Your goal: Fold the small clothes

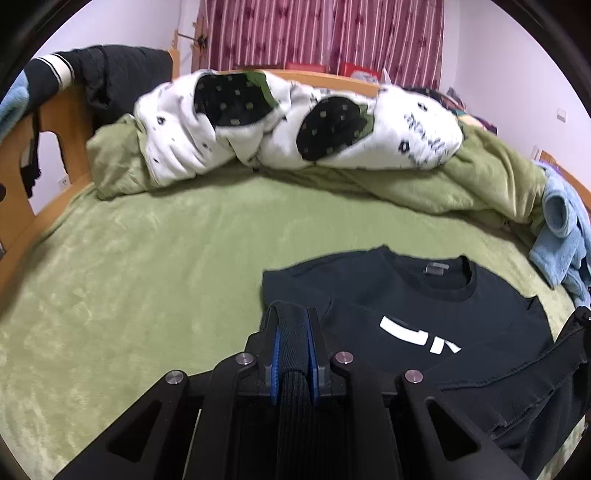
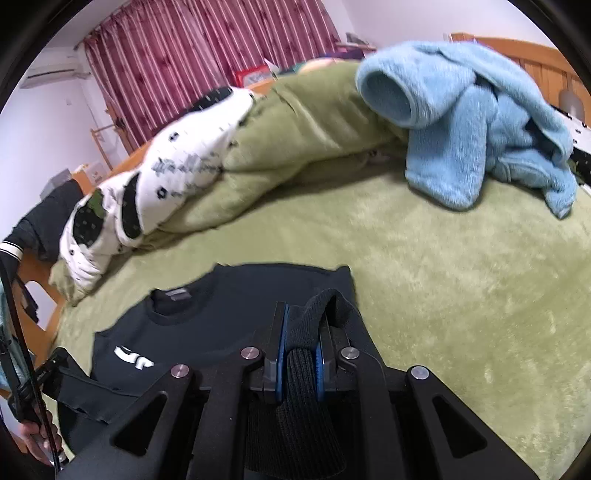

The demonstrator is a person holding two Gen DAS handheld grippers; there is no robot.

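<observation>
Bedding first: plush green blanket [image 1: 147,280] covers my work surface, bunched with a white quilt [image 1: 295,129] whose script print is unreadable. Black sweatshirt [image 1: 424,314] lies flat on it, white block lettering partly hidden, grey neck label illegible. My left gripper [image 1: 293,345] and right gripper [image 2: 301,350] each clamp its ribbed hem.

green blanket [image 1: 147,258] spread over bed | white quilt with black patches [image 1: 288,125] bunched at far side | light blue fleece garment [image 2: 480,122] heaped near wooden headboard [image 2: 535,55] | striped maroon curtain [image 1: 317,33] behind | wall air conditioner [image 2: 55,70]
</observation>
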